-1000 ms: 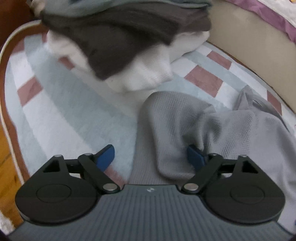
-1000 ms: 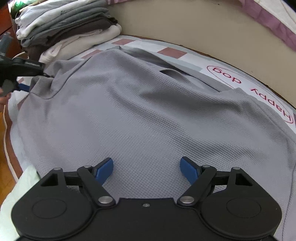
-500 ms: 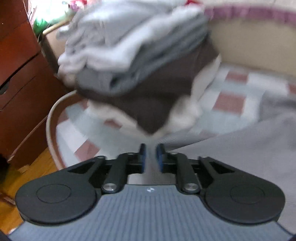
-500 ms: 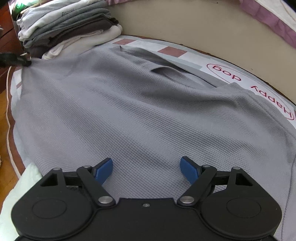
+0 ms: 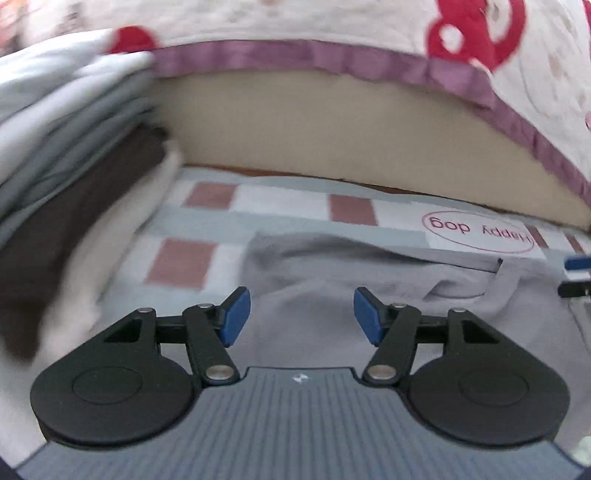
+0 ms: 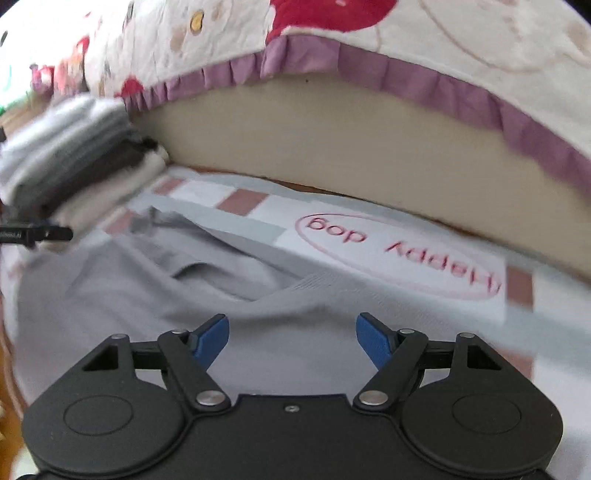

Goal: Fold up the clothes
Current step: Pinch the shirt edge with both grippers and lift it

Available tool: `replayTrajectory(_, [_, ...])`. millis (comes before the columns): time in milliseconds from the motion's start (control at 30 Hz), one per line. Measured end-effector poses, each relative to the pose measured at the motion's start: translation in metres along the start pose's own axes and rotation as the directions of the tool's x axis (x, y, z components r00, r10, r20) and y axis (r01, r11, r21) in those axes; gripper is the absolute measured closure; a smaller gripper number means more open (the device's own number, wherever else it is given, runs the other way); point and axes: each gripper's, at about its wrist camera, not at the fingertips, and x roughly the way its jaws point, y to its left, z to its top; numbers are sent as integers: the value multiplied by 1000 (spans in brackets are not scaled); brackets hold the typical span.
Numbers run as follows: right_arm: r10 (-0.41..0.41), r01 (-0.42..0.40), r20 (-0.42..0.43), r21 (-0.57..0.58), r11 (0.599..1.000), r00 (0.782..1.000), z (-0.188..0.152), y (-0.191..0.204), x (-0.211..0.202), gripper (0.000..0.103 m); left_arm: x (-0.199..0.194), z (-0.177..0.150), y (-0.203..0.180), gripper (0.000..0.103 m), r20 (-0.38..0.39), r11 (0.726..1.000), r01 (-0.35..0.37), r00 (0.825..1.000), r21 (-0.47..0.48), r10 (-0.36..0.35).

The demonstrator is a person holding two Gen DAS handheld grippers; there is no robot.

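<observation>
Checked in pink, white and pale blue, the mat (image 5: 207, 218) on the floor serves as the landmark, with its "Happy dog" label (image 6: 399, 254) along the far edge. Nearest the cameras, the grey shirt (image 6: 295, 306) lies spread over the mat's near and middle part, mostly flat but with ridges and a loose fold toward its collar (image 5: 469, 284) on the side facing the label.

Above the shirt hangs the left tool (image 5: 301, 314), its blue pads well apart and opening further, with nothing between them but the cloth lying below. Likewise the right tool (image 6: 291, 336) stands wide, its jaws closing a little, and it grips nothing; the shirt lies beneath it untouched. Each tool shows as a dark sliver at the edge of the other's view.

At the mat's left corner, beside the shirt, sits a stack of folded clothes (image 5: 62, 184): pale grey on top, dark brown lower, white at the bottom. That pile suggests a good part of the work is done. The grey shirt appears to be the piece in hand, laid out and not yet folded, so its sleeves and body are left to fold before it joins the stack.

Beyond the mat's far edge rises the beige side of a mattress (image 6: 332, 147), topped by a bedcover (image 6: 369, 33) with a purple frill and red prints.
</observation>
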Motion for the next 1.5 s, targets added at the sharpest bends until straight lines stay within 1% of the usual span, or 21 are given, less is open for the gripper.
replayTrajectory(233, [43, -43, -121, 0, 999, 992, 38, -9, 67, 24, 68, 17, -2, 32, -37, 995, -27, 999, 95, 31])
replayTrajectory(300, [18, -19, -153, -7, 1000, 988, 40, -10, 85, 24, 79, 15, 3, 32, -81, 997, -5, 997, 72, 11])
replayTrajectory(367, [34, -35, -164, -2, 999, 986, 36, -11, 94, 28, 81, 8, 4, 33, -103, 997, 72, 992, 26, -69])
replayTrajectory(400, [58, -60, -165, -7, 998, 985, 33, -10, 96, 37, 82, 4, 4, 41, -113, 994, 110, 988, 1, -109])
replayTrajectory(433, [78, -81, -169, -16, 997, 983, 30, -10, 97, 72, 85, -3, 2, 72, -138, 987, 160, 977, -15, -160])
replayTrajectory(467, [94, -99, -186, -15, 995, 978, 27, -9, 99, 98, 88, -10, 1, 90, -161, 977, 209, 964, -32, -211])
replayTrajectory(600, [145, -143, -120, 21, 989, 982, 9, 0, 80, 99, 79, -28, -13, 96, -148, 982, 186, 972, 24, -180])
replayTrajectory(733, [199, -194, -36, 122, 973, 979, -11, 6, 41, 99, 49, -22, -9, 96, -133, 969, 248, 961, 12, -244])
replayTrajectory(800, [226, -218, -52, 133, 967, 973, -20, 9, 26, 101, 35, -27, -11, 96, -156, 962, 273, 952, 33, -265])
replayTrajectory(933, [262, -241, -200, 124, 963, 944, -32, 19, 14, 101, 35, -50, -13, 96, -284, 963, 268, 925, 12, -253])
replayTrajectory(1000, [210, -193, -294, 87, 977, 932, -34, 26, 13, 101, 36, -58, -14, 96, -314, 963, 270, 912, -20, -262])
replayTrajectory(1100, [172, -157, -208, 88, 984, 963, -17, 24, 7, 96, 35, -58, -22, 96, -308, 967, 253, 921, 10, -238])
replayTrajectory(1133, [157, -142, -163, 101, 985, 974, -9, 20, 6, 83, 34, -58, -24, 96, -306, 969, 247, 924, 20, -229])
replayTrajectory(1167, [142, -128, -118, 115, 985, 983, 0, 16, 6, 49, 34, -59, -25, 96, -306, 968, 250, 923, 17, -233])
replayTrajectory(1200, [119, -109, -77, 127, 986, 990, 8, 13, 7, 34, 33, -59, -25, 96, -306, 967, 253, 922, 15, -237])
replayTrajectory(1233, [69, -62, -54, 123, 990, 996, 15, 9, 14, 24, 33, -59, -23, 96, -307, 965, 261, 919, 7, -246])
replayTrajectory(1333, [6, 3, -103, 88, 996, 995, 25, -6, 54, 24, 25, -58, -12, 96, -297, 959, 282, 913, -40, -281])
replayTrajectory(1400, [30, -14, -185, 85, 996, 982, 19, -12, 74, 42, 20, -59, -5, 96, -291, 957, 284, 912, -61, -289])
replayTrajectory(1433, [52, -34, -220, 87, 996, 974, 15, -15, 82, 78, 21, -60, -3, 96, -294, 956, 284, 910, -70, -292])
replayTrajectory(1467, [123, -102, -233, 102, 990, 965, 8, -17, 78, 89, 21, -60, -2, 96, -298, 955, 285, 908, -78, -295])
replayTrajectory(1500, [166, -142, -236, 113, 983, 958, 1, -17, 70, 89, 23, -61, -2, 96, -307, 956, 284, 905, -78, -293])
